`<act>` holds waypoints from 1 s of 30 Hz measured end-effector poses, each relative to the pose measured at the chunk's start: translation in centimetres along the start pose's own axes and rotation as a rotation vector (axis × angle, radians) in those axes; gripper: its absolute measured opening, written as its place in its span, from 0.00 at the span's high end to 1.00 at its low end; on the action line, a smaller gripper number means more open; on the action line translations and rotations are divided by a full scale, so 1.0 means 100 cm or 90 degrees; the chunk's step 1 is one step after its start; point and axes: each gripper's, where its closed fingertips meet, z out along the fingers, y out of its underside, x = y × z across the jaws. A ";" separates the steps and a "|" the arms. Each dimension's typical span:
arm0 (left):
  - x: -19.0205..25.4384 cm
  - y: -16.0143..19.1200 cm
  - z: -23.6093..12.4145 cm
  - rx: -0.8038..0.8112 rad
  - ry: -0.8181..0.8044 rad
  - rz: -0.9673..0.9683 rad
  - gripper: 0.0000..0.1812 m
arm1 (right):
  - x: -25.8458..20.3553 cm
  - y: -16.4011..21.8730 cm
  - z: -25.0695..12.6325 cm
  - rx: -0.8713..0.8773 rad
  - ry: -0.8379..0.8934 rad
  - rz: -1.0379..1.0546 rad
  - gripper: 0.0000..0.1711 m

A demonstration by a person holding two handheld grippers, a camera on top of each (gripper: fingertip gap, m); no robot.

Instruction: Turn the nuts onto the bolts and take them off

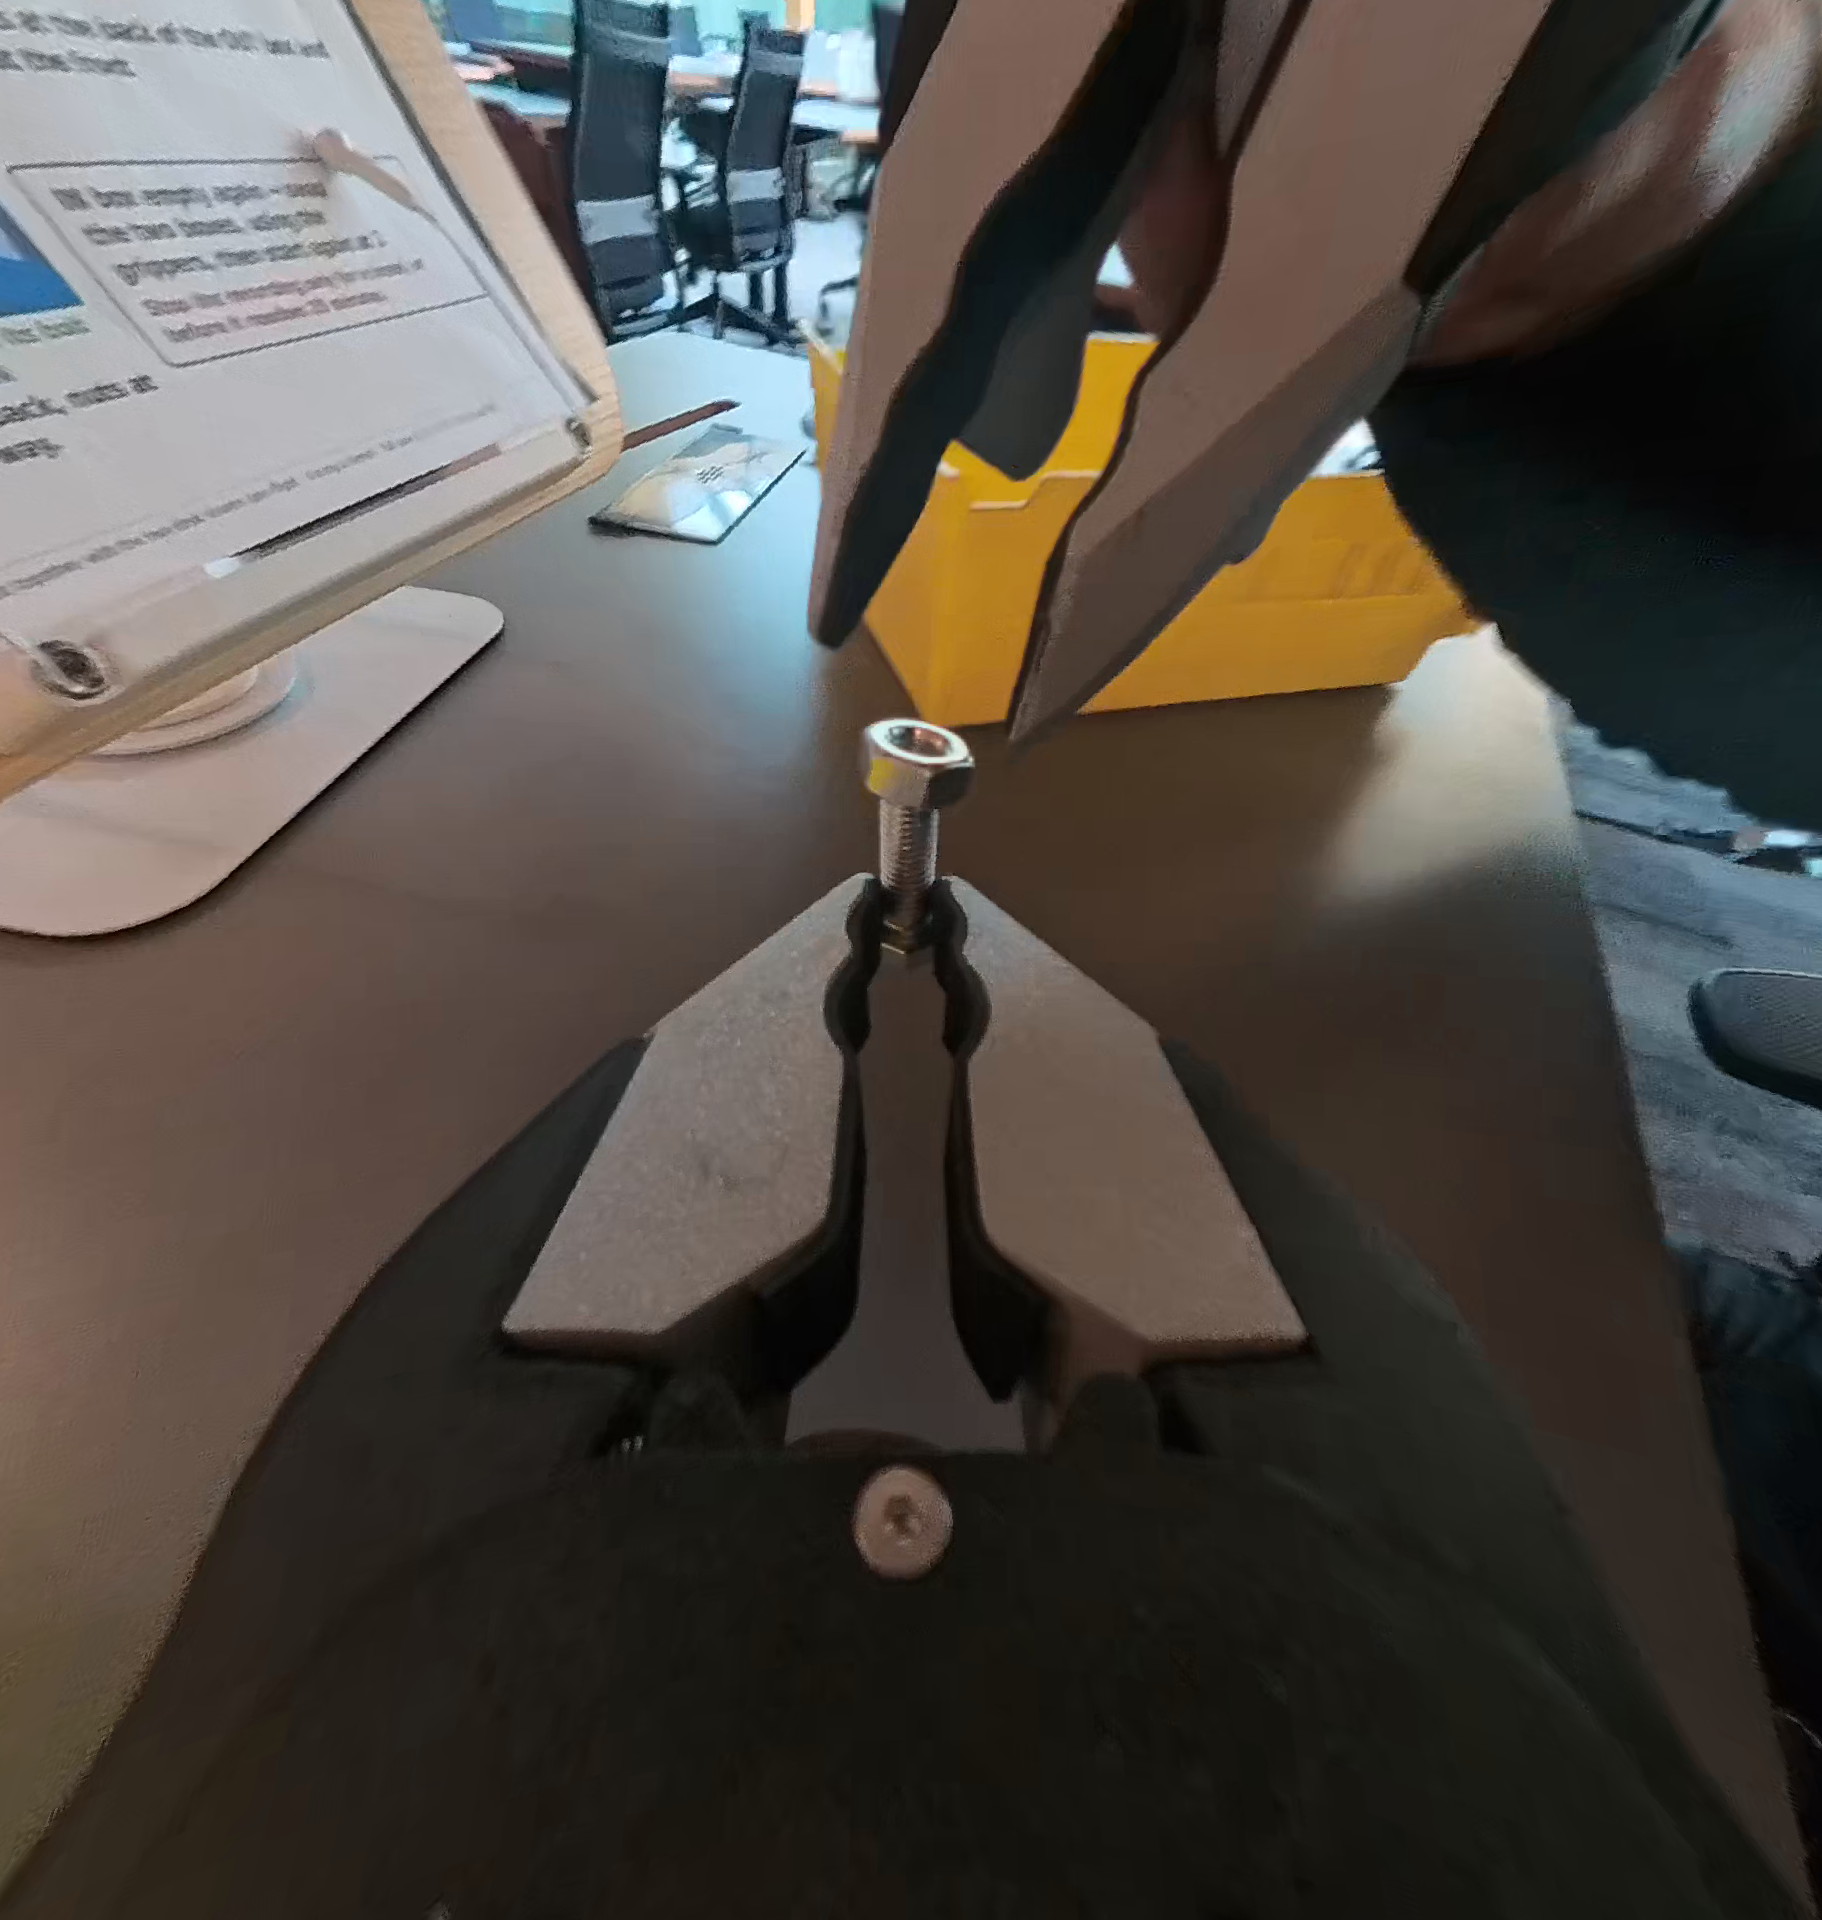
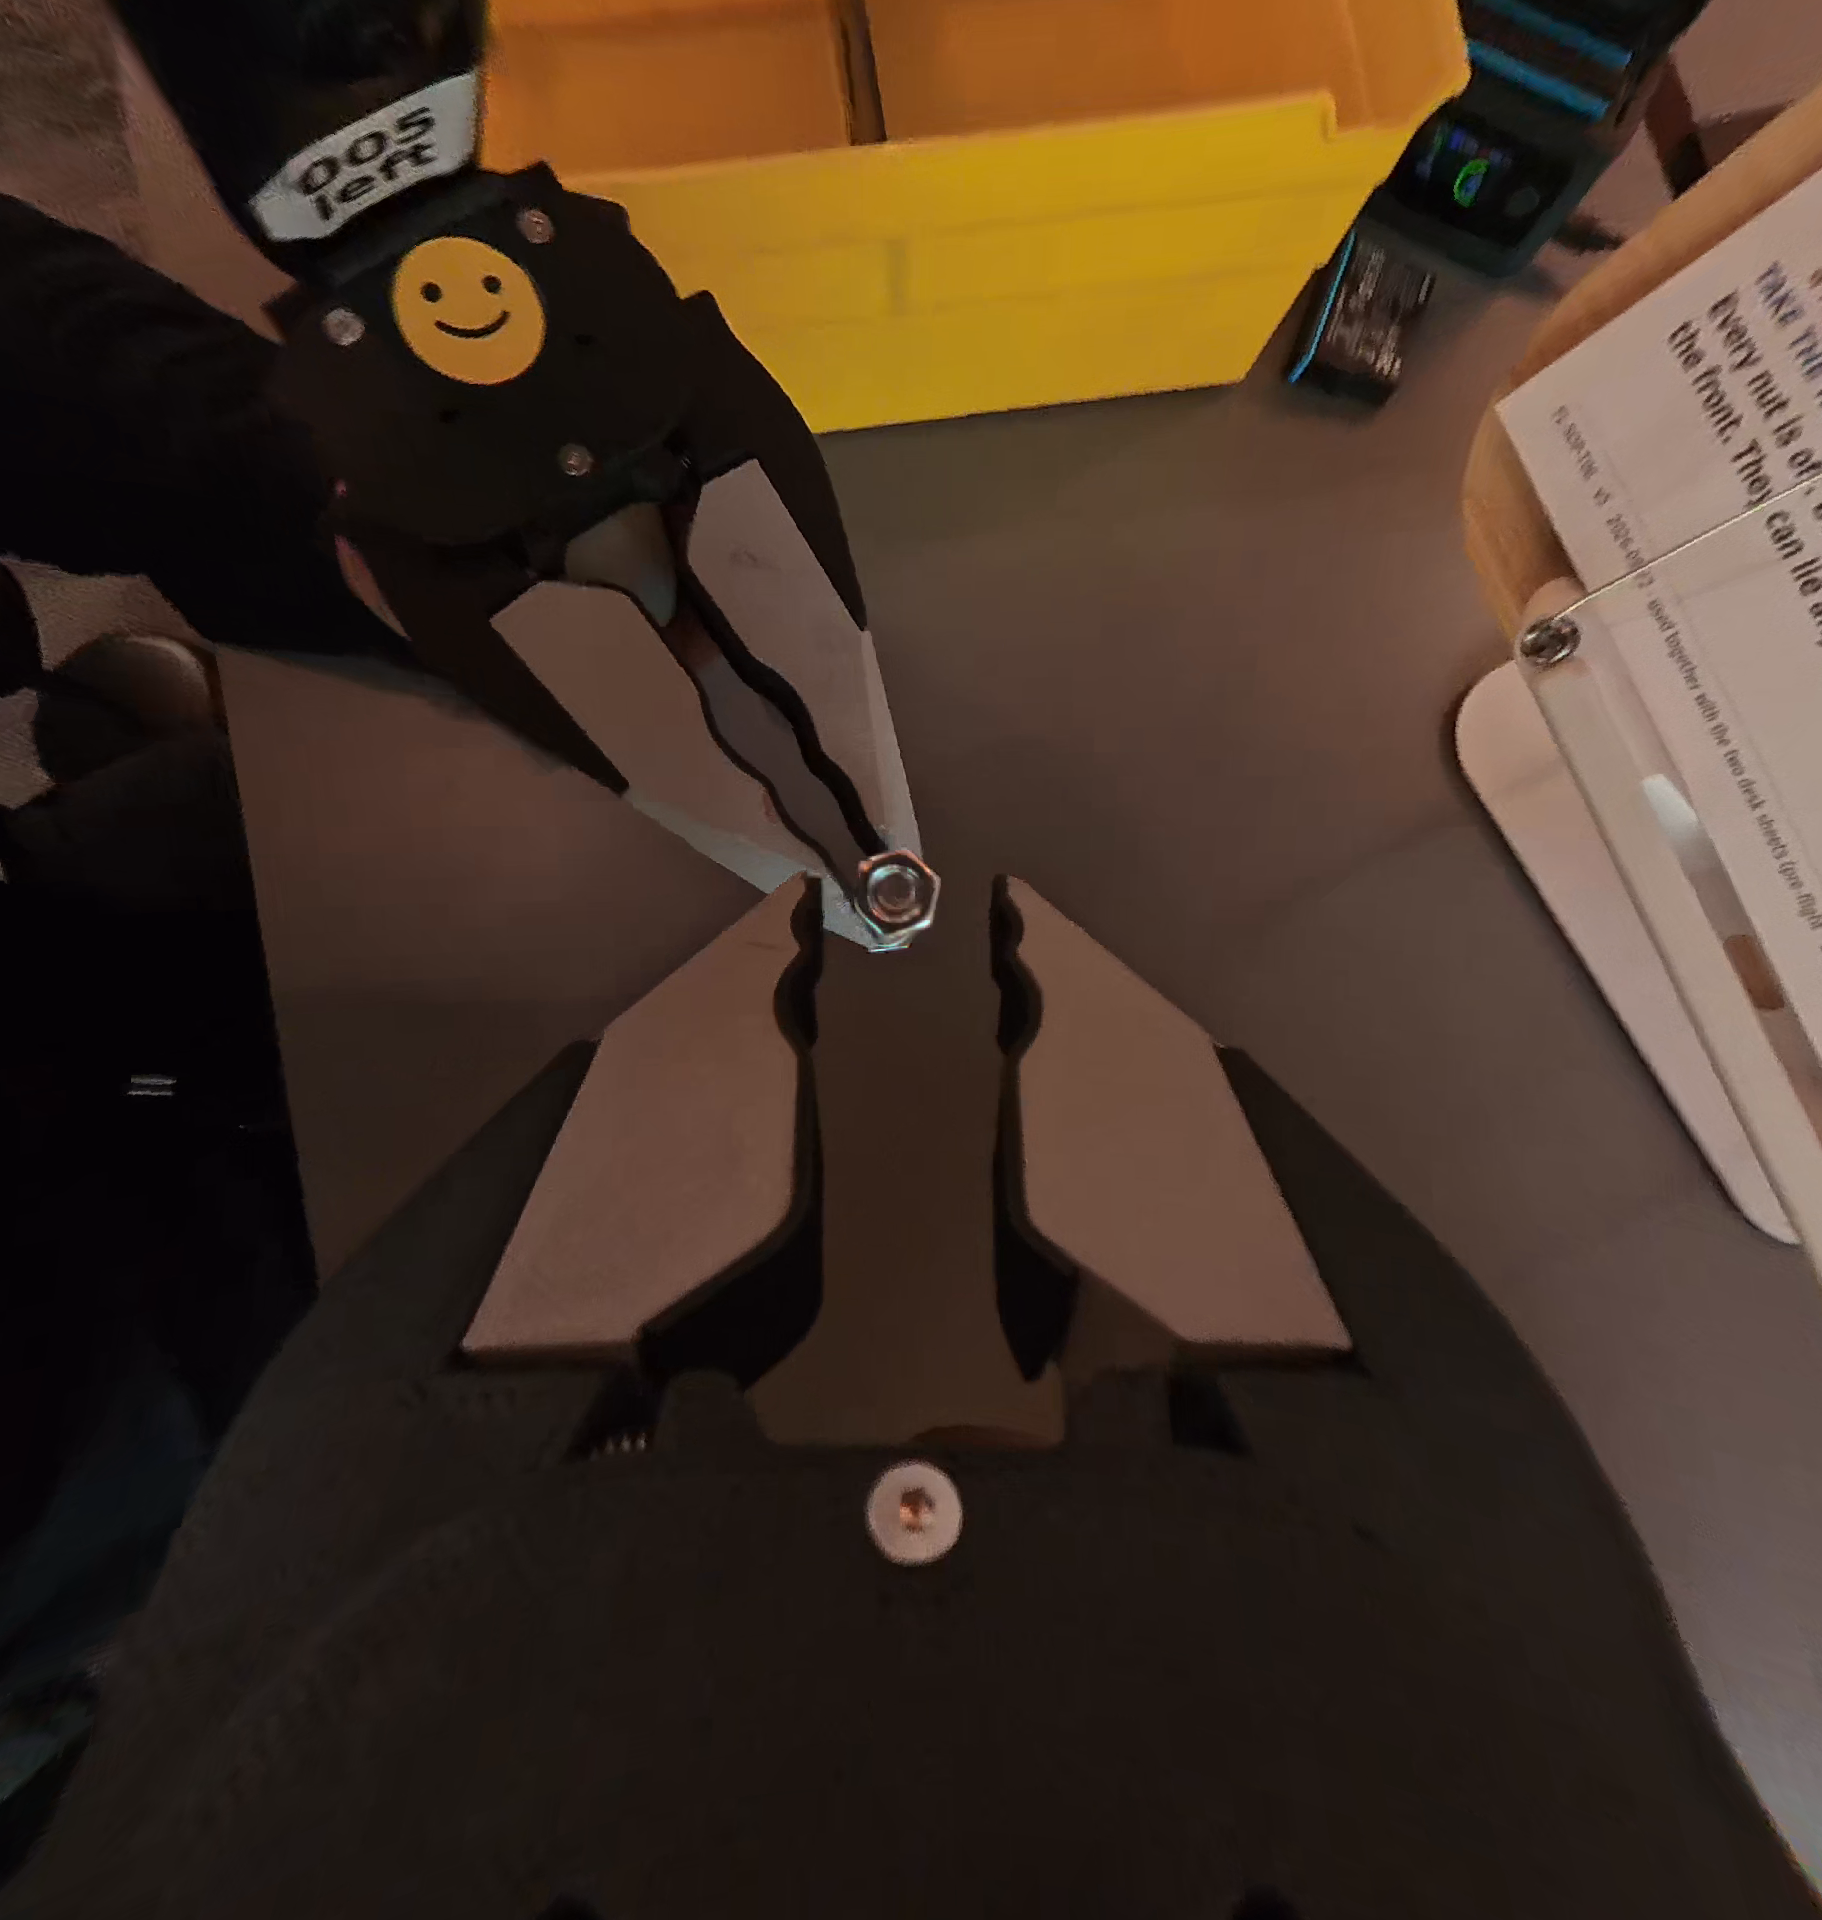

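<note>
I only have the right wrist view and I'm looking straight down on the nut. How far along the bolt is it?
Observer: The left wrist view shows the nut at the very top of the upright bolt, with bare thread below it.
Operator: Where is the bolt gripped?
Observer: At its lower end, pinched between the fingertips of the left hand-held gripper.
Operator: Is my gripper at nut height?
Observer: No. The right hand-held gripper is open, its tips slightly above the nut, and the nearer tip is close beside the nut without touching it.
</note>
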 end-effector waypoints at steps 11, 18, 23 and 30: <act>0.037 -0.004 -0.002 0.027 0.164 0.003 0.96 | -0.029 0.014 -0.041 0.260 -0.051 -0.143 0.84; 0.053 -0.001 -0.001 0.025 0.210 0.031 0.96 | -0.045 0.017 -0.032 0.285 -0.100 -0.180 0.84; 0.061 0.001 -0.001 0.017 0.228 0.043 0.96 | -0.050 0.018 -0.024 0.275 -0.108 -0.200 0.84; 0.065 0.000 -0.002 0.020 0.238 0.050 0.96 | -0.056 0.021 -0.024 0.271 -0.130 -0.212 0.87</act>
